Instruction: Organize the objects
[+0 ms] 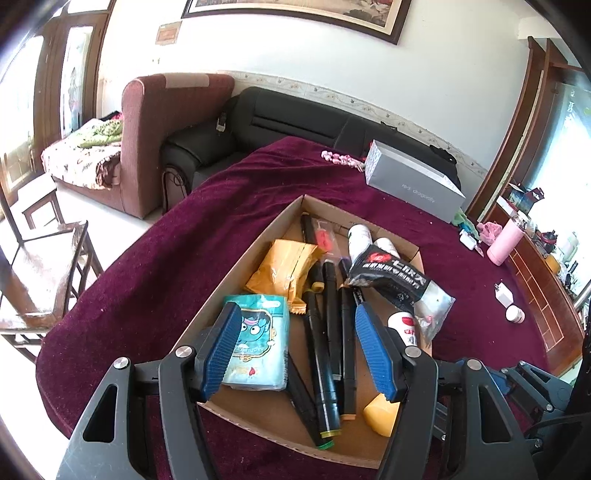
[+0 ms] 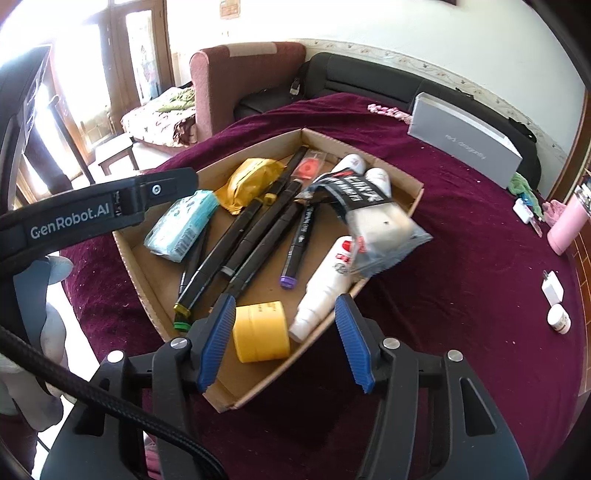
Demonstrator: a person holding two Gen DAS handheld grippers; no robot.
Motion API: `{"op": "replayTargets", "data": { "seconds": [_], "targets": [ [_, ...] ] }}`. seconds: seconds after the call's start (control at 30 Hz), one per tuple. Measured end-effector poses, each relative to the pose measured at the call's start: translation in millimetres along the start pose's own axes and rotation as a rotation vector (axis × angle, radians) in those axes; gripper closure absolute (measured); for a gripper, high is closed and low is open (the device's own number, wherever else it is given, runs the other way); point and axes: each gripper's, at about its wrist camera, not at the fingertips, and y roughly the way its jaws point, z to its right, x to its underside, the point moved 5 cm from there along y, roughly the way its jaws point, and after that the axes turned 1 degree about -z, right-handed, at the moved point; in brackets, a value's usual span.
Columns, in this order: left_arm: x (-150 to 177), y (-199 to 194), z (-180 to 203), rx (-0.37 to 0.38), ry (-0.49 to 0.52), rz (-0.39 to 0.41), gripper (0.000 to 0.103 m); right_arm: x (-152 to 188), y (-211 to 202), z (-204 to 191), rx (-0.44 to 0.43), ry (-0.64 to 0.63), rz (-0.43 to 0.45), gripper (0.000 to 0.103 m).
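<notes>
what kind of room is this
Most likely a home living room. A black sofa and a maroon armchair stand by the wall, a framed picture hangs above, and the cardboard tray sits on a maroon cloth.

Both wrist cameras look steeply down from close above the cardboard tray (image 1: 236, 258) on the maroon cloth (image 1: 147, 280), facing the sofa wall. The right view sits nearer the tray's (image 2: 402, 184) right corner; both share its contents.
</notes>
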Motion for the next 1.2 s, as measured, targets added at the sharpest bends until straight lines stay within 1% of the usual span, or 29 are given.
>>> {"op": "replayTargets", "data": {
  "seconds": [0.03,0.1,0.13,0.2,0.23,0.27,0.3,0.33,0.37,0.4,0.43,0.5,0.53,0.7,0.77,0.8,0.97,1.1,1.2],
  "targets": [
    [-2,-3,1,-0.015,-0.001,0.013,0.036,0,-2,2,0.003,0.004,0.005,0.046],
    [-6,-11,1,-0.055,-0.007,0.055,0.032,1,-6,8,0.01,0.012,0.018,0.046],
    [-9,-15,1,-0.065,-0.011,0.075,0.03,1,-7,11,0.012,0.015,0.023,0.046],
    [-15,-28,-1,-0.065,-0.022,0.141,0.027,2,-10,17,0.023,0.022,0.035,0.046],
    [-18,-36,-2,-0.06,-0.024,0.182,0.02,2,-12,21,0.036,0.025,0.043,0.046],
    [-20,-44,-1,-0.054,-0.021,0.219,0.015,3,-14,25,0.048,0.026,0.051,0.046],
    [-22,-53,0,-0.049,-0.01,0.262,0.006,4,-15,28,0.063,0.028,0.059,0.046],
    [-24,-60,1,-0.051,-0.003,0.293,0.001,4,-16,31,0.075,0.029,0.065,0.045],
    [-25,-67,2,-0.06,0.005,0.321,0.001,4,-17,35,0.094,0.032,0.073,0.045],
    [-27,-72,5,-0.085,0.02,0.344,0.001,4,-18,38,0.105,0.035,0.079,0.044],
    [-28,-73,7,-0.113,0.027,0.348,0.001,5,-19,41,0.116,0.04,0.087,0.043],
    [-29,-70,9,-0.171,0.027,0.319,0.001,5,-21,47,0.135,0.053,0.101,0.041],
    [-28,-67,9,-0.179,0.02,0.302,0.001,5,-21,50,0.142,0.058,0.106,0.04],
    [-20,-51,3,-0.154,-0.044,0.229,0.001,4,-24,58,0.169,0.063,0.127,0.04],
    [-16,-43,2,-0.158,-0.052,0.198,0.001,4,-25,60,0.183,0.057,0.132,0.037],
    [-13,-42,2,-0.161,-0.052,0.188,0.001,4,-25,61,0.186,0.054,0.133,0.036],
    [0,-33,9,-0.172,-0.046,0.138,0.001,3,-22,63,0.201,0.042,0.137,0.036],
    [10,-28,16,-0.217,-0.012,0.128,0.001,1,-19,63,0.219,0.03,0.139,0.036],
    [18,-23,20,-0.218,0.003,0.108,0.001,-3,-17,61,0.239,0.017,0.146,0.036]
  ]
}}
